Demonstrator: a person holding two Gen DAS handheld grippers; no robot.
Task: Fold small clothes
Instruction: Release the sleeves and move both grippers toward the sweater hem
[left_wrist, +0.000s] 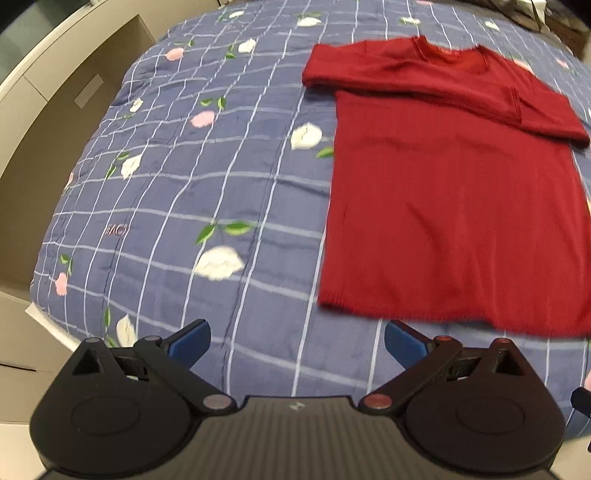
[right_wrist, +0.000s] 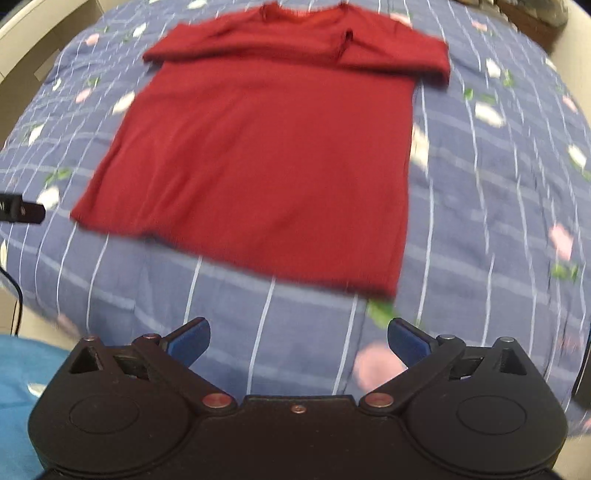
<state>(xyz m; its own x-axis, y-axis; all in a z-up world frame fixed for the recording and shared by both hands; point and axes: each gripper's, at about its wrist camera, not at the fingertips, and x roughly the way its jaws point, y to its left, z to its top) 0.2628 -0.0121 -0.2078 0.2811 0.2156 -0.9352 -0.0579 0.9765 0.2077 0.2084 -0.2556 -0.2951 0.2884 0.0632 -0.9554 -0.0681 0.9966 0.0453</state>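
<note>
On the blue checked quilt (left_wrist: 229, 192) we record one red shirt (right_wrist: 266, 147), lying flat, both sleeves already folded across its chest, hem nearest us. We judge the sleeve step done; next comes lifting the hem corners toward the collar, one corner per gripper. Left gripper (left_wrist: 297, 345): jaws spread wide, empty, near the hem's left corner. Right gripper (right_wrist: 299, 343): likewise wide, empty, short of the hem's right corner.

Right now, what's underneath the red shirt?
The red shirt lies flat on a blue checked quilt with flowers, sleeves folded across its chest. Whatever sits directly beneath the fabric is covered; no bulge shows.
</note>
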